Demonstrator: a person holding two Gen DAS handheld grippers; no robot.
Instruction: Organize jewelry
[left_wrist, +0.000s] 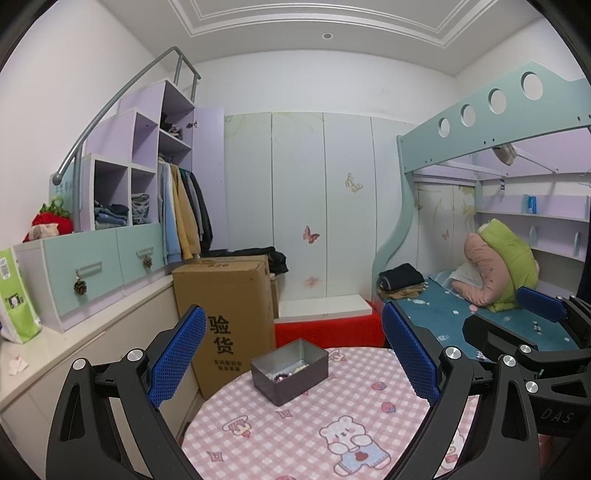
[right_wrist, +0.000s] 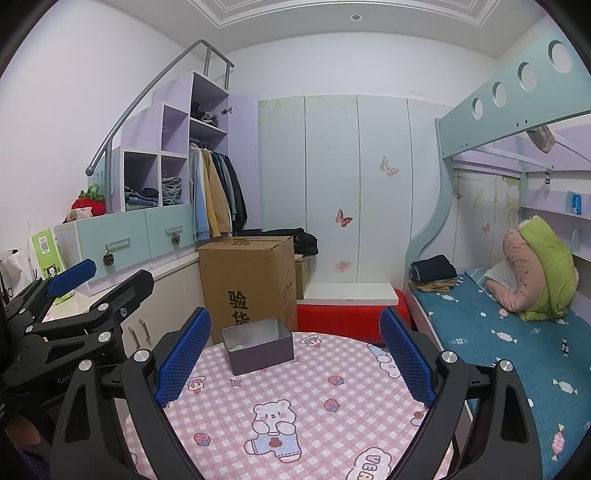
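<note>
A grey metal box (left_wrist: 291, 373) stands open at the far edge of a round table with a pink checked cloth (left_wrist: 314, 424). Beaded jewelry (left_wrist: 286, 374) lies inside it. The box also shows in the right wrist view (right_wrist: 258, 345), with something pale on its floor. My left gripper (left_wrist: 293, 354) is open and empty, held above the table in front of the box. My right gripper (right_wrist: 295, 356) is open and empty, also short of the box. Each gripper shows at the edge of the other's view.
A tall cardboard box (left_wrist: 225, 314) stands on the floor behind the table at left. A bed with a blue sheet (right_wrist: 517, 354) runs along the right. A red bench (left_wrist: 328, 328) lies beyond the table. Drawers and a counter (left_wrist: 74, 325) line the left wall.
</note>
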